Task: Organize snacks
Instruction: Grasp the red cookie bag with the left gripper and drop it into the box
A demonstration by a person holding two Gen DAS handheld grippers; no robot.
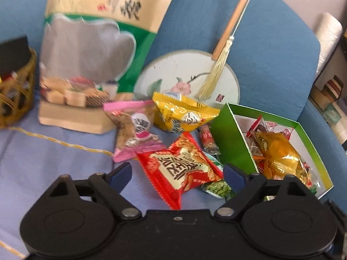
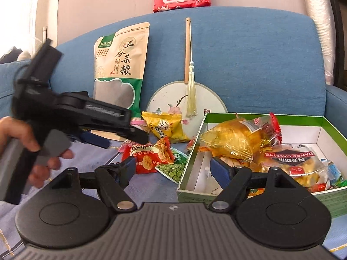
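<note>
At the far left a woven basket (image 1: 16, 91) is seen on the pale blue cloth (image 1: 43, 158), with a tall grain pouch (image 1: 91, 49) propped upright against the blue sofa back (image 1: 271, 43) just beside it. A round fan (image 1: 173, 71) is leaned there too, handle up. Four loose snack packets are counted on the cloth before the fan — a pink packet (image 1: 134, 130) with its long axis running toward the viewer, a yellow packet (image 1: 184, 112) lying crosswise, a red packet (image 1: 182, 166) set diagonally, and a green pea packet (image 1: 216, 187) partly under it. The left gripper (image 1: 176, 173) is held wide, nothing pressed, over the red packet. At the right, the green box (image 2: 260, 117) is already filled with several wrapped snacks; their number cannot be told. The right gripper (image 2: 173, 168) is spread wide and empty at the box's near corner.
</note>
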